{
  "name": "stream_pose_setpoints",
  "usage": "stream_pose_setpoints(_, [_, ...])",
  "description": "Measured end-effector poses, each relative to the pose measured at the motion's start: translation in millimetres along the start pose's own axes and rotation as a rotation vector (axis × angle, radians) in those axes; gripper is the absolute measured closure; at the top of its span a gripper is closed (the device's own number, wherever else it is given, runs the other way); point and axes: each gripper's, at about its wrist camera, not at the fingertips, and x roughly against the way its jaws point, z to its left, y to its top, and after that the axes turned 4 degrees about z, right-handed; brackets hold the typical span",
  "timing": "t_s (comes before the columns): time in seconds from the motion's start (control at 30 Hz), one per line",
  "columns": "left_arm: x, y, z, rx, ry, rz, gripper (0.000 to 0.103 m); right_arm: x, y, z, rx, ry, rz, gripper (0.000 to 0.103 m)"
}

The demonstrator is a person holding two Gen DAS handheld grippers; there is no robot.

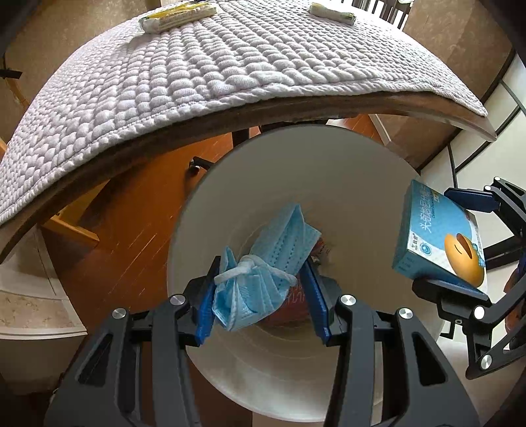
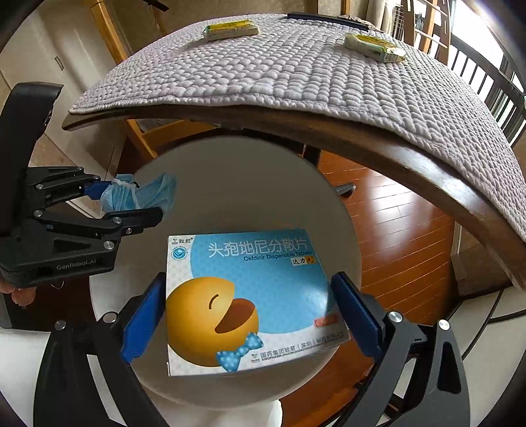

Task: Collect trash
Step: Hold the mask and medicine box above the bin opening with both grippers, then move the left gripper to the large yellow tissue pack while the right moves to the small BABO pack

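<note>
Drop step: left gripper point(image 1: 263, 289) fingers clamp mask point(image 1: 266, 269), right gripper point(image 2: 253, 315) fingers clamp box point(image 2: 250, 302), above bin point(image 1: 263, 170). Next: open fingers; packets point(image 2: 230, 28) remain on desk point(image 2: 296, 82), 12 o'clock.

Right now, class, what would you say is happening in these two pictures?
A person is clearing rubbish with a gripper in each hand. The left gripper is shut on a crumpled blue face mask, held over the open white bin. The right gripper is shut on a medicine box, also above the bin. Nothing has been let go yet. Two wrapped packets lie on the padded table cover.
</note>
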Motion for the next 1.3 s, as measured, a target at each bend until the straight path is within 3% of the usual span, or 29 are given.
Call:
stream_pose_setpoints(0.07, [-3,1,0,0.000,-0.019,-0.003,0.052,-1,0,1,0.006,0.008,-0.004,0.007])
stream_pose_setpoints(0.17, [-2,2,7,0.005,-0.012,-0.012,0.031,-3,2,6,0.023,-0.013,-0.015,0.004])
stream_pose_setpoints(0.47, [21,11,14,0.018,-0.024,-0.057,0.031,22,10,1,-0.004,-0.002,-0.106,0.004])
stream_pose_setpoints(0.6, [63,23,17,0.008,-0.053,-0.160,0.027,49,19,-7,-0.025,-0.028,-0.201,0.004])
stream_pose_setpoints(0.67, [81,30,20,0.011,-0.041,-0.219,0.011,63,29,-18,-0.045,-0.047,-0.257,0.004])
stream_pose_setpoints(0.7, [88,35,22,0.018,-0.030,-0.250,0.008,66,35,-22,-0.054,-0.057,-0.278,0.004])
stream_pose_setpoints(0.87, [102,68,38,0.111,-0.033,-0.327,0.007,86,62,-52,-0.099,-0.095,-0.361,0.004])
stream_pose_setpoints(1.0, [94,95,55,0.183,-0.039,-0.321,0.004,87,80,-67,-0.114,-0.124,-0.379,0.004])
stream_pose_setpoints(1.3, [74,151,84,0.204,0.004,-0.299,0.002,64,137,-95,-0.113,-0.169,-0.361,0.004])
